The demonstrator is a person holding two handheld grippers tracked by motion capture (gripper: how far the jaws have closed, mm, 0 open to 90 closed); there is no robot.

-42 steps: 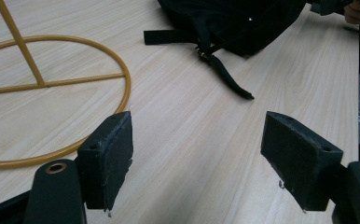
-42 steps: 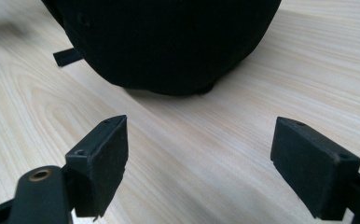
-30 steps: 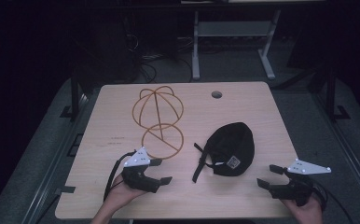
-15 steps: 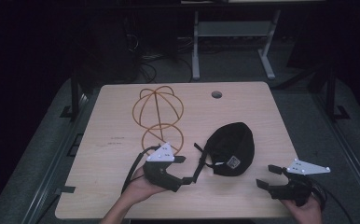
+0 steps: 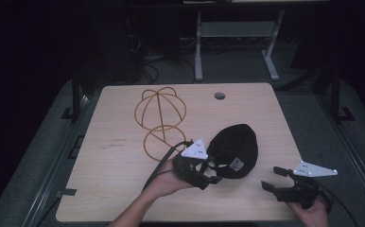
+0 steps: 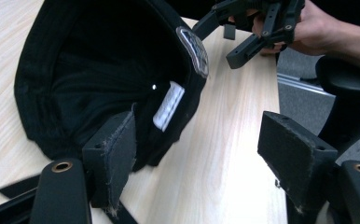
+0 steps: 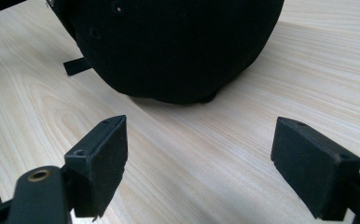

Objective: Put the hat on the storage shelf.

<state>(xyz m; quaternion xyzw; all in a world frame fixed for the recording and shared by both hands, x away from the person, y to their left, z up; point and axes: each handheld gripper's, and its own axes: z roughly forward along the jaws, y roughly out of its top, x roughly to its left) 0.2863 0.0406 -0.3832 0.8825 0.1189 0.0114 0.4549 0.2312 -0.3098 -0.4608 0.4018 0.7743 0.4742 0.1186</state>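
The light wooden table [image 5: 124, 156] fills the middle of the high view, with dark floor and a desk frame behind it that are hard to make out. On it a wire hat stand [image 5: 160, 120] of thin golden hoops rests toward the far left. Near the front right lies the black cap [image 5: 235, 150], its long axis running from near-left to far-right across the table. In the left gripper view the cap's hollow inside faces the camera, with a white sewn label [image 6: 168, 105] and a patch [image 6: 193, 44] on its rim; its top edge is cut off. In the right gripper view its rounded crown is cut off at the top.

The left gripper [image 5: 208, 172] sits at the cap's near edge, jaws spread and just closing a little, one pad [image 6: 115, 151] overlapping the cap's rim; contact is unclear. The right gripper [image 5: 274, 178] rests apart near the front right corner, jaws spread over bare wood.
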